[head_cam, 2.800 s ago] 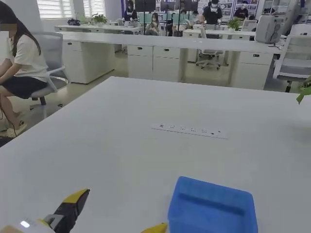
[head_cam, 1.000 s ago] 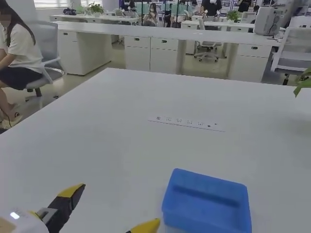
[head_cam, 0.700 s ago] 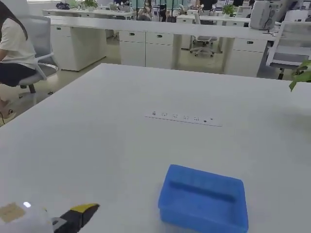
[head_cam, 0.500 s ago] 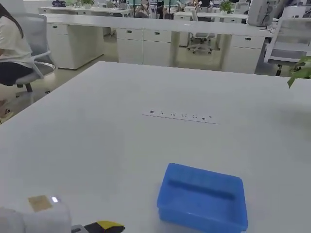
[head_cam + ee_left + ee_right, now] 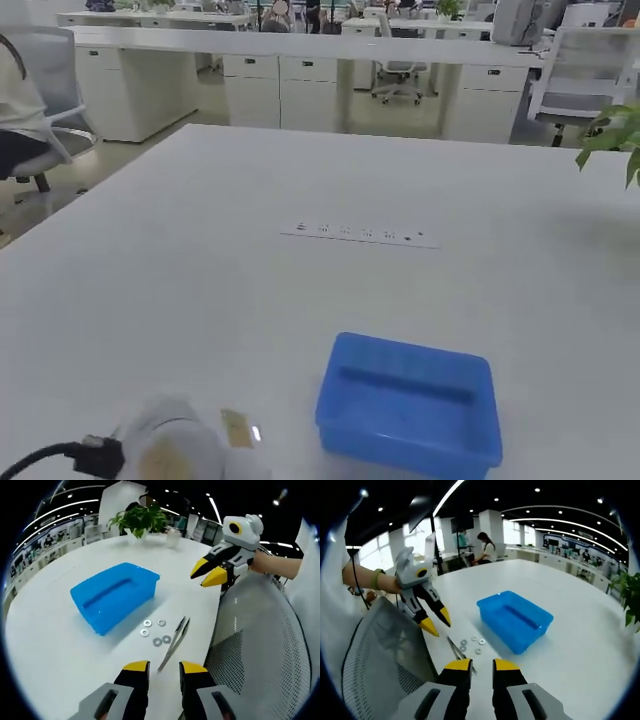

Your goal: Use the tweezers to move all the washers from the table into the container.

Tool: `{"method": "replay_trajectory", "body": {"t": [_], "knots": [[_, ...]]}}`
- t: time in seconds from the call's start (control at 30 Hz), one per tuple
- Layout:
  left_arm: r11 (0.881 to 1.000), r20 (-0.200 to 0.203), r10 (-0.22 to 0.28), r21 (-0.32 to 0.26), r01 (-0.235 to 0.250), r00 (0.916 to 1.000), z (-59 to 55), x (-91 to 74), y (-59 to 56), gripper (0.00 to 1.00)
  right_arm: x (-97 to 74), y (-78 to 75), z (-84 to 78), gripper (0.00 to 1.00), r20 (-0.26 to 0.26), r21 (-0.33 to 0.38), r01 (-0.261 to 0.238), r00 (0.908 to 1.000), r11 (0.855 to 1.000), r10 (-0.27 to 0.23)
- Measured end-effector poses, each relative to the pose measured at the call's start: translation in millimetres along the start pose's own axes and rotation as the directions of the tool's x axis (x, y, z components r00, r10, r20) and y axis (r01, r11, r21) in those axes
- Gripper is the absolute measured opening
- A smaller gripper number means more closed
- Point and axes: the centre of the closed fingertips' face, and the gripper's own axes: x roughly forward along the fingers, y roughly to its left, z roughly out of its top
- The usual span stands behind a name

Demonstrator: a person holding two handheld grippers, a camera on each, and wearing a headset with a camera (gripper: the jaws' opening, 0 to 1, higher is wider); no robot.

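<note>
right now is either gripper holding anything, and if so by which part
Nothing is held. The left gripper and right gripper are both open and empty; the tweezers lie on the table beside the washers.

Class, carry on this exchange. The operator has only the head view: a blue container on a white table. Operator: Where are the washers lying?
Observer: Five washers lie loose on the table, between the container and the table's near edge.
Operator: And the tweezers?
Observer: The tweezers lie flat right beside the washers, with nothing gripping them.
Operator: How does the left gripper stand?
Observer: The left gripper is open, and in its own view its jaws frame the tweezers' near end.
</note>
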Motion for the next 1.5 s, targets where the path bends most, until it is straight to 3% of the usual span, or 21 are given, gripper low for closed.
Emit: {"method": "replay_trajectory", "body": {"t": [0.13, 0.23, 0.37, 0.47, 0.5, 0.6, 0.63, 0.7, 0.73, 0.87, 1.07, 1.27, 1.5], "knots": [[1.0, -0.064, -0.005, 0.008, 0.006, 0.9979, -4.9, 8.3, 3.1, 0.2, 11.7, 12.3, -13.9, 0.09, -0.077, -0.041, -0.046, 0.9961, 0.998, 0.043], [0.997, -0.131, -0.001, 0.078, 0.011, 0.9914, -11.5, 12.5, 4.7, 0.16, 17.2, 17.2, -17.9, 0.09, -0.112, -0.079, -0.059, 0.9925, 0.995, 0.05], [0.991, -0.141, -0.03, 0.124, 0.048, 0.9895, -8.8, 18.6, -2.4, 0.08, 23.4, 20.5, -18.2, 0.1, -0.122, -0.092, -0.07, 0.9908, 0.993, 0.058], [0.971, -0.2, 0.008, 0.234, 0.04, 0.9798, -14.2, 18.6, 1.8, 0.07, 26.4, 22.6, -19.9, 0.14, -0.136, -0.109, -0.082, 0.9885, 0.991, 0.067], [0.968, -0.186, 0.006, 0.249, 0.041, 0.9826, -10.5, 19.5, 1.9, 0.04, 26.9, 23.1, -19.9, 0.14, -0.136, -0.115, -0.087, 0.9882, 0.99, 0.071], [0.957, -0.207, 0.009, 0.285, 0.051, 0.9784, -12.5, 20.2, 3.2, 0.0, 30.4, 24.7, -20.6, 0.16, -0.143, -0.128, -0.103, 0.9861, 0.986, 0.084], [0.948, -0.214, 0.016, 0.313, 0.054, 0.9767, -13.6, 19.6, 3.9, 0.0, 31.9, 25.3, -20.4, 0.17, -0.145, -0.127, -0.109, 0.9853, 0.986, 0.091], [0.916, -0.227, -0.016, 0.387, 0.105, 0.9738, -14.9, 19.0, -3.2, 0.0, 34.4, 26.6, -19.6, 0.2, -0.141, -0.127, -0.116, 0.9851, 0.985, 0.098], [0.909, -0.219, 0.005, 0.408, 0.087, 0.9758, -13.8, 19.0, -1.0, 0.0, 36.7, 28.9, -18.9, 0.2, -0.138, -0.13, -0.128, 0.9843, 0.983, 0.11], [0.885, -0.224, 0.01, 0.455, 0.095, 0.9745, -12.9, 14.3, -4.7, 0.0, 45.4, 36.1, -20.5, 0.22, -0.148, -0.145, -0.156, 0.9798, 0.977, 0.135], [0.879, -0.193, 0.016, 0.47, 0.078, 0.981, 1.1, -0.6, -10.3, 0.0, 51.2, 44.1, -22.4, 0.22, -0.156, -0.166, -0.183, 0.9751, 0.969, 0.158], [0.864, -0.177, 0.018, 0.498, 0.074, 0.9841, 14.5, -16.0, -17.7, 0.0, 53.4, 47.0, -21.1, 0.22, -0.148, -0.176, -0.193, 0.9745, 0.965, 0.168], [0.856, -0.145, 0.0, 0.512, 0.075, 0.9894, 34.6, -30.6, -32.1, 0.0, 57.4, 51.7, -17.9, 0.2, -0.147, -0.204, -0.211, 0.972, 0.956, 0.184]]}}
